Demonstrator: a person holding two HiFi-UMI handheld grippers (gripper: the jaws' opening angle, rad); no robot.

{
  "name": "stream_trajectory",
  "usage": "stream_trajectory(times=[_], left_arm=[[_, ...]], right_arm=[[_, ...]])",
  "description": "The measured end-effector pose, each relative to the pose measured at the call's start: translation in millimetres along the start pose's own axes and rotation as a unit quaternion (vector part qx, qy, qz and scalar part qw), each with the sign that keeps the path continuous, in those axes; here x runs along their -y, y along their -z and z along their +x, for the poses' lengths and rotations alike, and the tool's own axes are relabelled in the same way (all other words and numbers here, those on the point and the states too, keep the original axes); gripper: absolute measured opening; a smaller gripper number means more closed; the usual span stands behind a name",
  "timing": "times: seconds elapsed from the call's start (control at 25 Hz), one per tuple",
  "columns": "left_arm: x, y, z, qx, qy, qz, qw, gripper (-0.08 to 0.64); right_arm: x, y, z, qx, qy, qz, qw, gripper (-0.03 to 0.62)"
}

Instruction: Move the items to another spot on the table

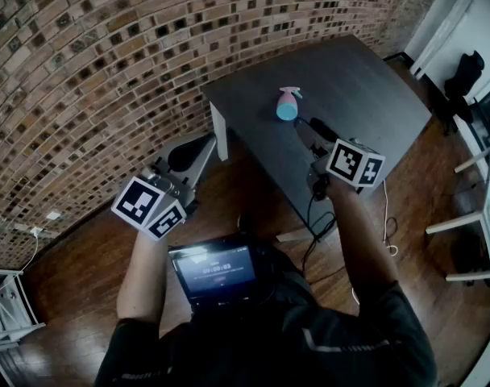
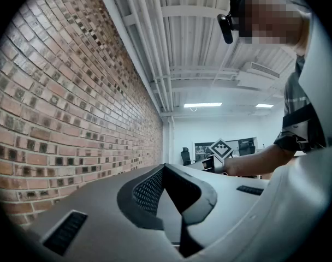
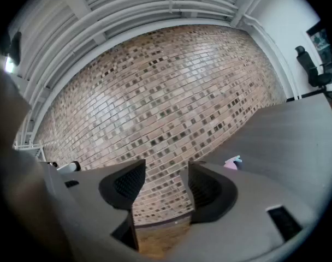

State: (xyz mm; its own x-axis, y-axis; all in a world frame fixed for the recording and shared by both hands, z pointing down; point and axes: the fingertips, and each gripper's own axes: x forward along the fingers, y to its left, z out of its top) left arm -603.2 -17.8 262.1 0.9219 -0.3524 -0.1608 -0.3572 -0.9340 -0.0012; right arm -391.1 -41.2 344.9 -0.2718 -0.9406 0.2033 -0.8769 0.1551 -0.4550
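Observation:
A pink-and-teal spray bottle (image 1: 288,104) stands upright near the middle of the dark table (image 1: 374,79). My right gripper (image 1: 317,135) hovers over the table's near edge, just to the right of the bottle and short of it. Its jaws are open with only the brick wall showing between them (image 3: 166,171). The bottle's pink top (image 3: 232,162) peeks over the right jaw. My left gripper (image 1: 184,156) is off the table to the left, over the wooden floor, pointing toward the wall. Its jaws (image 2: 166,171) meet at the tips, holding nothing.
A brick wall (image 1: 84,71) runs along the table's far side. A black office chair (image 1: 464,75) and white furniture (image 1: 479,216) stand to the right. A white rack (image 1: 3,309) sits at the lower left. Cables (image 1: 317,232) hang below the right gripper.

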Motion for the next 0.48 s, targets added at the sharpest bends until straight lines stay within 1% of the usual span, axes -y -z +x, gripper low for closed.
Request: stream_trajectory(times=[0.12, 0.16, 0.2, 0.28, 0.4, 0.44, 0.48], left_arm=[[-22, 10, 24, -0.008, 0.007, 0.002, 0.9999, -0.006], [-31, 13, 33, -0.011, 0.008, 0.001, 0.9999, -0.006], [-41, 17, 43, -0.014, 0.009, 0.0, 0.9999, -0.006], [-63, 25, 65, -0.022, 0.011, -0.004, 0.9997, -0.006], [-96, 35, 103, -0.035, 0.021, -0.004, 0.9992, -0.006], [-107, 40, 117, -0.039, 0.025, -0.007, 0.9989, -0.006], [-116, 44, 130, -0.043, 0.029, -0.011, 0.9986, -0.006]], right_arm=[[36, -13, 32, -0.017, 0.024, -0.013, 0.999, 0.259], [49, -16, 43, -0.027, 0.03, -0.016, 0.999, 0.299], [61, -18, 55, -0.038, 0.036, -0.018, 0.998, 0.321], [89, -20, 81, -0.063, 0.052, -0.019, 0.996, 0.347], [138, -21, 121, -0.101, 0.085, -0.009, 0.991, 0.356], [153, -20, 134, -0.115, 0.093, -0.002, 0.989, 0.412], [166, -19, 146, -0.129, 0.099, 0.005, 0.987, 0.419]])
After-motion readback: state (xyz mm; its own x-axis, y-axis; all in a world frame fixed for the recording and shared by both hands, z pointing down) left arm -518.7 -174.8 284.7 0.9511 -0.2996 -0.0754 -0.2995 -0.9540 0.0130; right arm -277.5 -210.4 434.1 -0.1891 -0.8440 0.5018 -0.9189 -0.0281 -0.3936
